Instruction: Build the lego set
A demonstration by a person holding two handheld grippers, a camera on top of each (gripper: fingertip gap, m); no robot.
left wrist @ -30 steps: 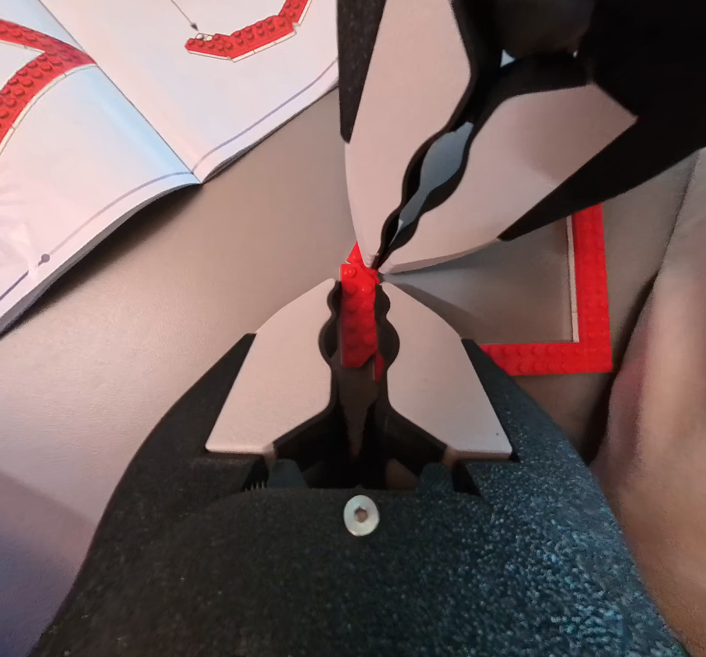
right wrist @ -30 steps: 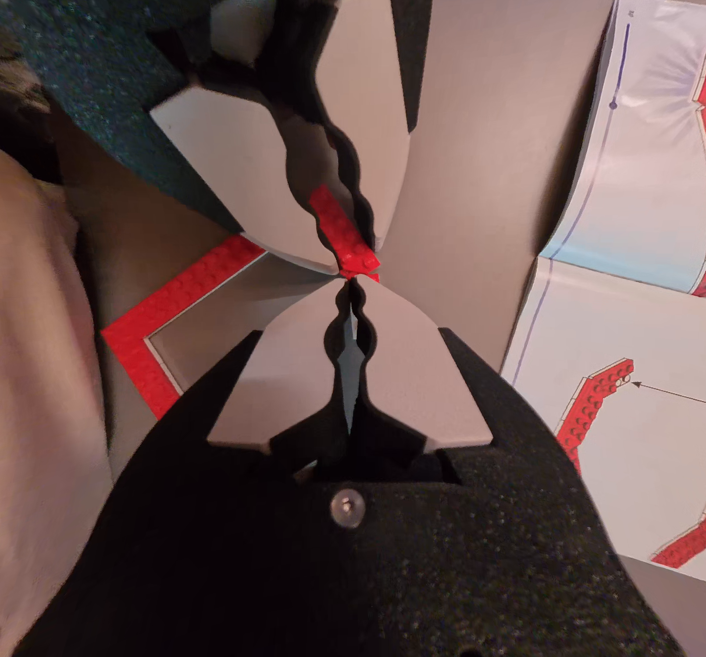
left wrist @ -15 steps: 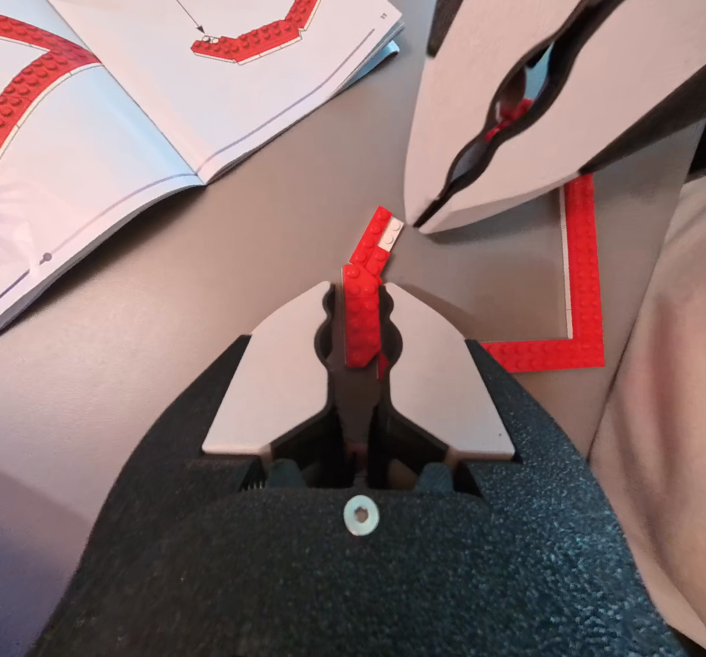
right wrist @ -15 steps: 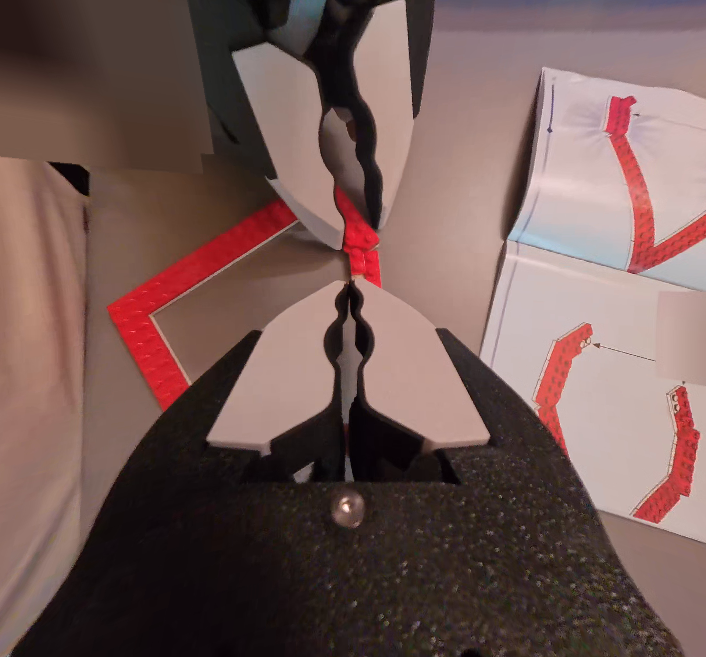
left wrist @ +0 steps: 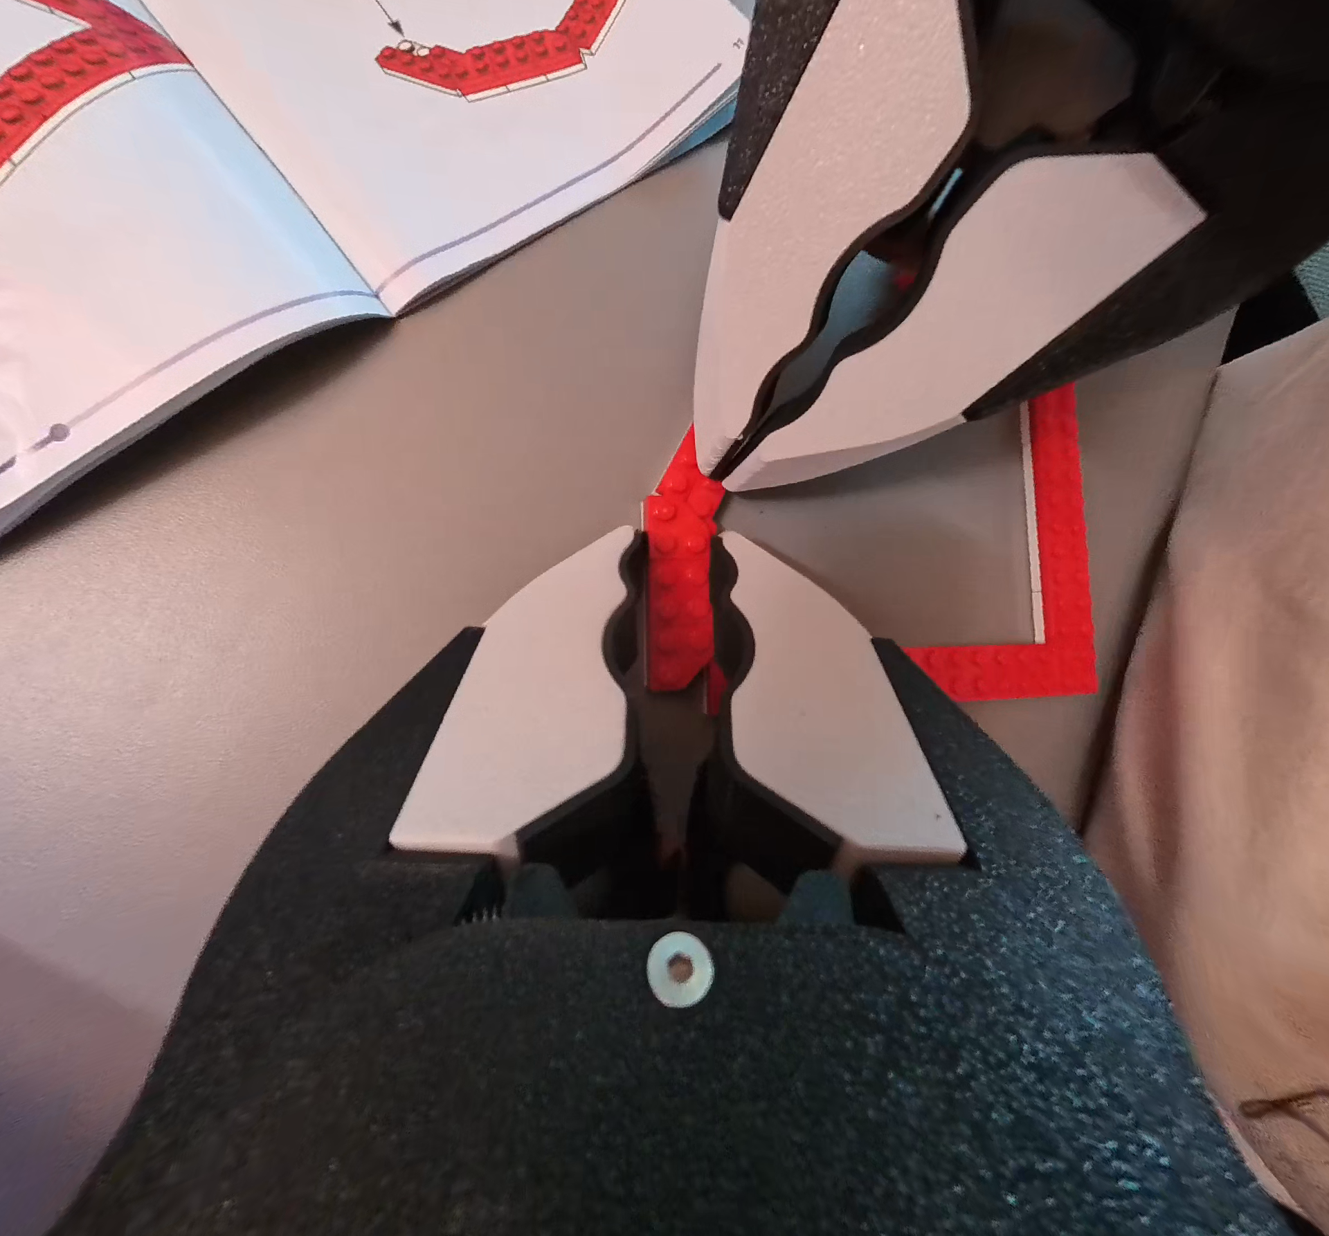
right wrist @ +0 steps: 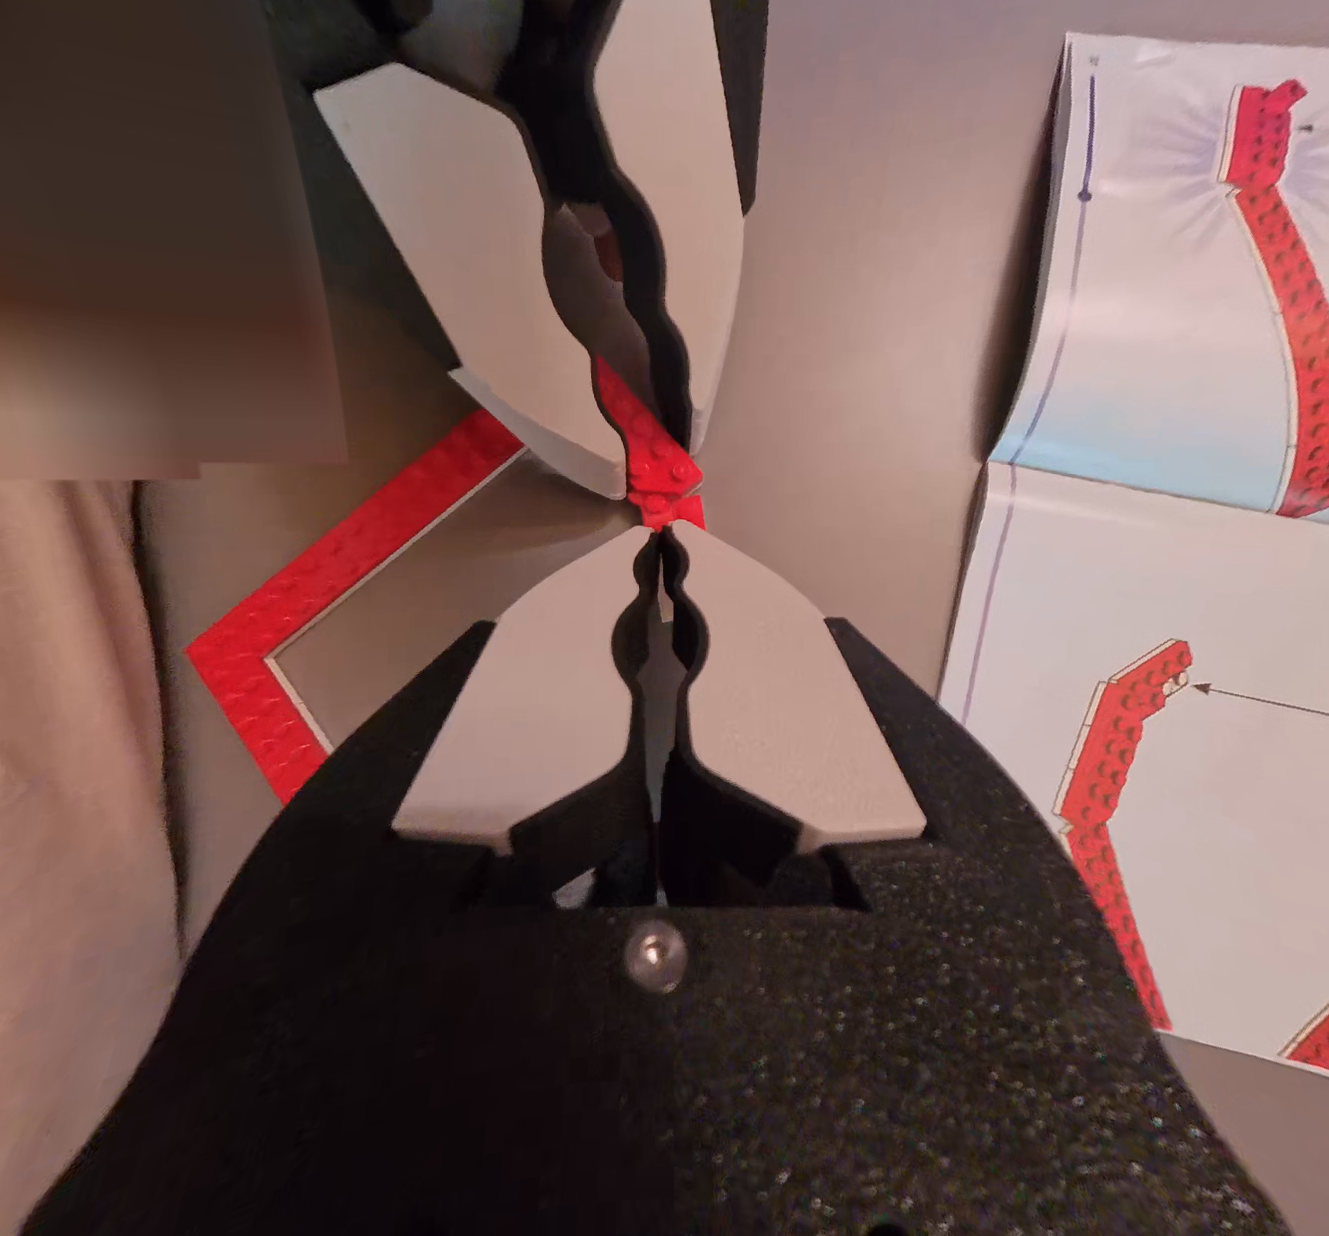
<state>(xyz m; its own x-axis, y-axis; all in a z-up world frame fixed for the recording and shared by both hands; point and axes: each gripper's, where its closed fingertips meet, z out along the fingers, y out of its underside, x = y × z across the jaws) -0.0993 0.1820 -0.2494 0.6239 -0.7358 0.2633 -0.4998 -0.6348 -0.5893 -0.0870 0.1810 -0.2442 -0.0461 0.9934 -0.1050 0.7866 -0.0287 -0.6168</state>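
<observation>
My left gripper (left wrist: pixel 676 534) is shut on a short red Lego strip (left wrist: pixel 676 615) and holds it lengthwise above the grey table, with its far end sticking out past the tips. My right gripper (left wrist: pixel 725 472) comes in from the upper right with its jaws closed. Its tips are pressed on that far end. In the right wrist view my right gripper (right wrist: pixel 665 534) meets the strip (right wrist: pixel 654 475) tip to tip. The left gripper's fingers (right wrist: pixel 460 267) hang down from the top. I cannot tell whether the right tips pinch the strip or only touch it.
A red L-shaped Lego frame with a white inner edge (left wrist: pixel 1057 554) lies flat on the table (left wrist: pixel 288 590) behind the grippers; it also shows in the right wrist view (right wrist: pixel 288 619). An open instruction booklet (left wrist: pixel 359 159) (right wrist: pixel 1151 554) lies beside them. A person's beige clothing (left wrist: pixel 1258 698) is close by. Both grippers' tips are close together, under 4 cm apart.
Half a second ago my right gripper was drawn back, leaving the strip's white-tipped end bare. It has come back down onto that end. My left gripper has kept its hold.
</observation>
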